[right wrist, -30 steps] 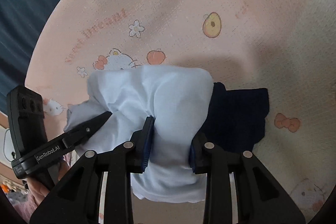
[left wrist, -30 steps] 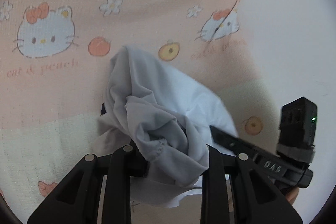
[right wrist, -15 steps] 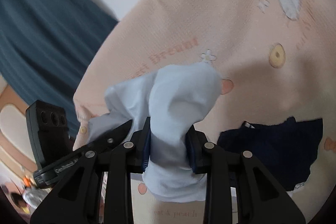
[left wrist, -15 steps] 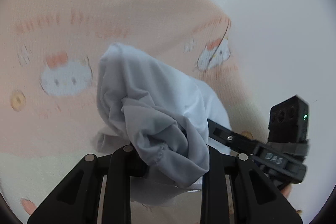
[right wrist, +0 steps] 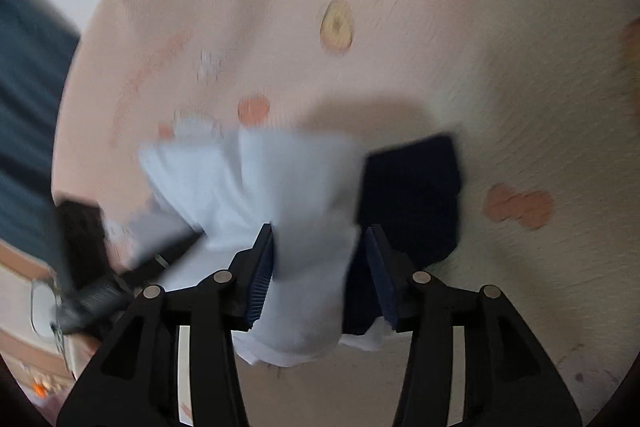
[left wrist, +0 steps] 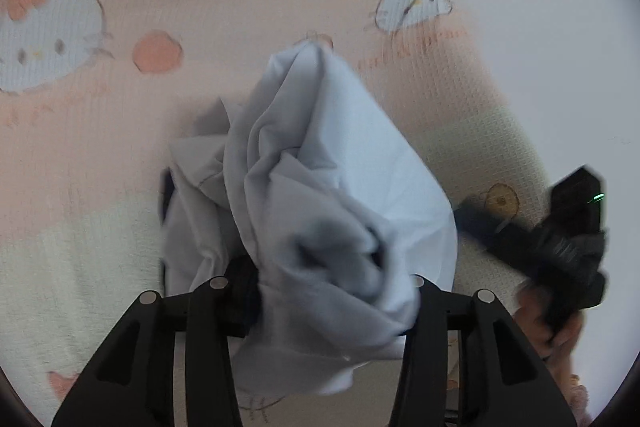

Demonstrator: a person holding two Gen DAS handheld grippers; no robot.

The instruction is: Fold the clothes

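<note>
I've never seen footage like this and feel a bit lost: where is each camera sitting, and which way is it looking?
Left wrist: rides on the left gripper, looking along its fingers down at a white garment on the pink blanket; the right gripper and a hand show.
Right wrist: rides on the right gripper, its jaws opening around the white garment beside a dark garment; the left gripper shows, blurred.
Shared: garment, blanket, each other's gripper.

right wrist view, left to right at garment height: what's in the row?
Left gripper → white garment → navy garment → orange bow print on the blanket.
</note>
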